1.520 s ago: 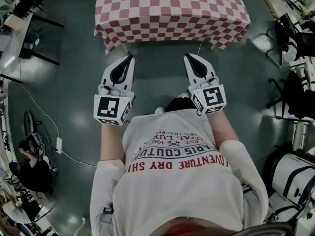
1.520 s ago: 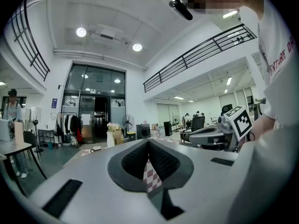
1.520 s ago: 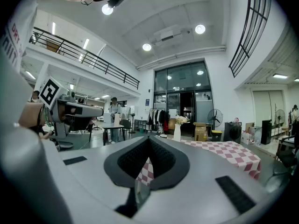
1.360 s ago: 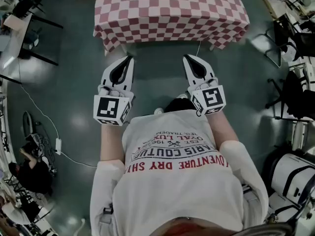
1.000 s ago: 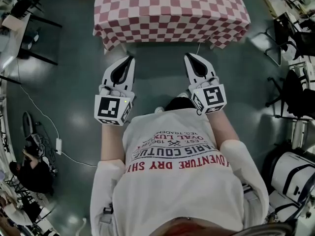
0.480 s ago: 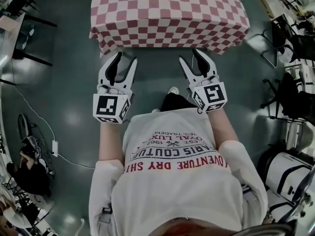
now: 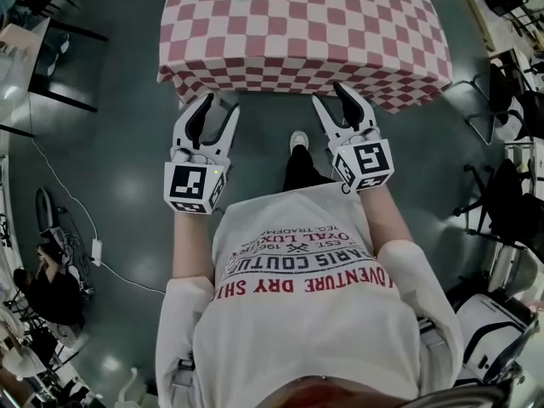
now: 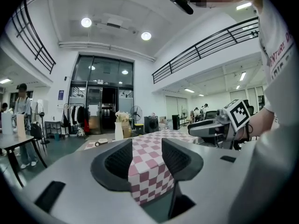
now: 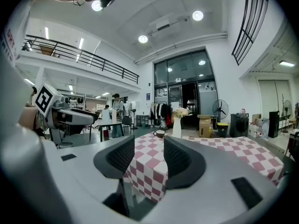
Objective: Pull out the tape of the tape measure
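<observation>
A table with a red-and-white checked cloth (image 7: 306,32) stands in front of me. I cannot make out a tape measure for certain. A small round dark thing (image 9: 159,134) and a white vase (image 9: 177,125) sit on its far part. My left gripper (image 7: 219,107) hovers just short of the table's near edge with its jaws open and nothing between them. In the left gripper view its jaws (image 8: 146,148) frame only a corner of the cloth (image 8: 149,171). My right gripper (image 7: 330,96) is level with it, open and empty (image 9: 149,146).
The person's shoe (image 7: 297,140) is on the green floor below the table edge. Black chairs (image 7: 510,202) stand at the right, and a dark table (image 7: 34,49) at the left. A cable (image 7: 76,219) crosses the floor. Another person (image 7: 42,287) is at the lower left.
Both grippers have gone from shut to open. The person has stepped forward, so the table and both grippers now sit closer together.
</observation>
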### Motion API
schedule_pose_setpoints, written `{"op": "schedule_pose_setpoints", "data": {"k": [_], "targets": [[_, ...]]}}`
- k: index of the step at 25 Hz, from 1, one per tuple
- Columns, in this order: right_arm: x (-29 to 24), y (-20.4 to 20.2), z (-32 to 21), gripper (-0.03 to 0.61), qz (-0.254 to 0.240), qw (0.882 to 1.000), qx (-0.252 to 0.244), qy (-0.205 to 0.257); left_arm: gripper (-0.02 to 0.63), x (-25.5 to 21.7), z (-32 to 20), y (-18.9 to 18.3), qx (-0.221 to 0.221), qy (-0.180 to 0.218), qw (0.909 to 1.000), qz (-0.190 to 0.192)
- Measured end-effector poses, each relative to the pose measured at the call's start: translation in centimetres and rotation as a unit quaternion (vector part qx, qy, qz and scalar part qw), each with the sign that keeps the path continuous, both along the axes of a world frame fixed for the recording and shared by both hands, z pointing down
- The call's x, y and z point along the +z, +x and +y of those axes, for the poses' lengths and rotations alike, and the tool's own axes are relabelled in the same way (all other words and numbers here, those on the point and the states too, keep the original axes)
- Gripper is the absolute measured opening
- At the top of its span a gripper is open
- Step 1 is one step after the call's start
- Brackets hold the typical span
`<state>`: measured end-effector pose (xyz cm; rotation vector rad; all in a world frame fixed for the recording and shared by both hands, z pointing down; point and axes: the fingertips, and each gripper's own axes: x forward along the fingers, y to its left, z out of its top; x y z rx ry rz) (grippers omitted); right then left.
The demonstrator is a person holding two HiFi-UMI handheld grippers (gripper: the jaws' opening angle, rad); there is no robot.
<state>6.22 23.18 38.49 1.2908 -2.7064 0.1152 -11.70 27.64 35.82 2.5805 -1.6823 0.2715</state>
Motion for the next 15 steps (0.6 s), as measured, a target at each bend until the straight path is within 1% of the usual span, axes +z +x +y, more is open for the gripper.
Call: {"op": "schedule_pose_setpoints", "data": {"k": [4,8,11,15], "targets": [[-0.3,0.0,-5.9,0.209,-0.004,1.000,-0.020,-0.006,0.202,0.2,-5.0,0.4,-0.020,-0.012,0.9997,-0.005],[-0.3,0.5,-12.5,0.209,0.001,0.999,-0.038,-0.014,0.207,0.0,-11.5,0.7,-0.048,-0.013,0.9987,0.004],[-0.1,1.2,-17.4,0.209,-0.002,0.999,-0.047,-0.021,0.207,0.4,-16.2,1.2,-0.063,-0.020,0.9978,-0.005],[0.8,1.7,-22.1,0.209,0.001,0.998,-0.060,-0.035,0.214,1.7,-20.8,1.7,-0.071,-0.041,0.9965,-0.016]]}}
